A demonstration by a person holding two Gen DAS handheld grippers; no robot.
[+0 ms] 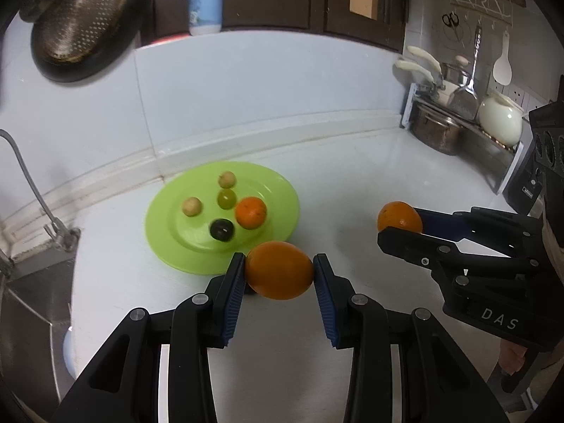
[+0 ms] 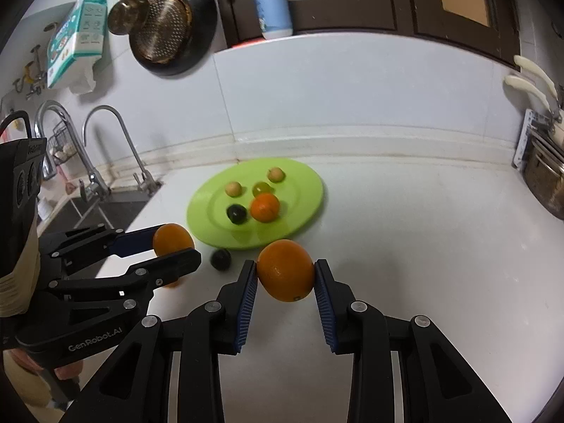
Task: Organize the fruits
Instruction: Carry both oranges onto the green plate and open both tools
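Observation:
A green plate (image 1: 278,190) (image 2: 303,183) lies on the white counter near the back wall. On it are a small orange (image 1: 251,212) (image 2: 265,206), a green grape (image 1: 226,198) (image 2: 261,187), a dark fruit (image 1: 221,230) (image 2: 236,213) and two small tan fruits (image 1: 192,206) (image 1: 227,179). My left gripper (image 1: 279,270) (image 2: 174,246) is shut on an orange (image 1: 279,269) (image 2: 172,238) just in front of the plate. My right gripper (image 2: 285,271) (image 1: 400,224) is shut on another orange (image 2: 285,270) (image 1: 399,215) to the plate's right. A second dark fruit (image 2: 221,258) lies on the counter by the plate's front edge.
A sink (image 2: 102,211) with taps (image 2: 116,141) is at the left. Pots and a white kettle (image 1: 500,116) stand on a rack at the right. A pan and strainer (image 2: 169,24) hang on the wall; a bottle (image 2: 273,3) stands on the ledge.

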